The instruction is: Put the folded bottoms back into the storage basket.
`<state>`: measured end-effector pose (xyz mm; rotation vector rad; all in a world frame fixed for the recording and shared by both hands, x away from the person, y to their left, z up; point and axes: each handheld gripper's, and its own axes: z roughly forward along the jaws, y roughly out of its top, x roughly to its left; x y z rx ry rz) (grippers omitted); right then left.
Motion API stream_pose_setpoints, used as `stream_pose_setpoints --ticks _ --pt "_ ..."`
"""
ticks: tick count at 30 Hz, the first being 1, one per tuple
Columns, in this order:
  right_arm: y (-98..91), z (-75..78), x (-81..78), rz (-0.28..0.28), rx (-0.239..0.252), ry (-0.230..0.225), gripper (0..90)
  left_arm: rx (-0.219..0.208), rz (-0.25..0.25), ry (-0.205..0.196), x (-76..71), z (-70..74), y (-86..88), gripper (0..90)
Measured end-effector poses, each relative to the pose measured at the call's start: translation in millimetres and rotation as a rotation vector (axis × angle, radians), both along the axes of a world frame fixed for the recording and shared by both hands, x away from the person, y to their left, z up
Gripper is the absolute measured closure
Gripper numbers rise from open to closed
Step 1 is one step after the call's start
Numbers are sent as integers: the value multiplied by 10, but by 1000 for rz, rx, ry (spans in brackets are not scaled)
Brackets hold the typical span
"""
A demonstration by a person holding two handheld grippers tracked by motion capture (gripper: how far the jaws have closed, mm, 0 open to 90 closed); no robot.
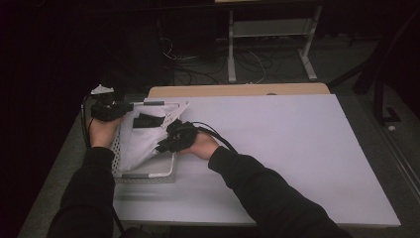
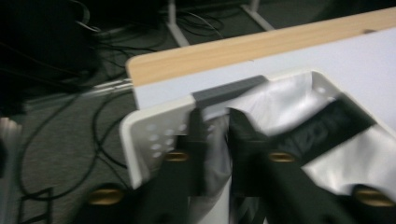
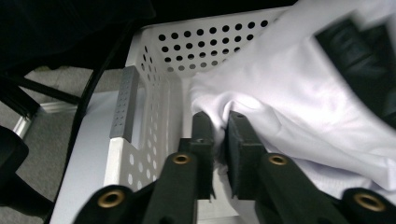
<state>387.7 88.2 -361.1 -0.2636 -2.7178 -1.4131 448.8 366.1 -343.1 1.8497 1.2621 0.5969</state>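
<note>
Item: white cloth (image 1: 141,141), lying in perforated basket (image 1: 148,174) at table's left edge. My left gripper (image 2: 212,135) pinching cloth at far rim; my right gripper (image 3: 219,140) pinching fold near handle. Risk: thin fabric slipping out, snagging on rim.

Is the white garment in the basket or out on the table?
In: the white garment lies bunched inside the perforated basket, pinched by both grippers' jaws.

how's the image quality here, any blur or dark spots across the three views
High view: dim, the room beyond the table falls into near black, and the white cloth in the basket is the brightest patch. Left gripper view: motion-blurred, the left tool and cloth edges smeared. Right gripper view: sharper, the basket's holes crisp, the right tool slightly soft.
</note>
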Motion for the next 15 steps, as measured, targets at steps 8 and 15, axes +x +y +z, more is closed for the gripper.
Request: stream_pose_setpoints --ticks 8,15 --pt "-76 66 24 -37 47 31 525 -38 -20 -6 -11 23 -55 506" --pt "-288 112 55 -77 65 17 427 -81 -98 -3 -77 17 -196 408"
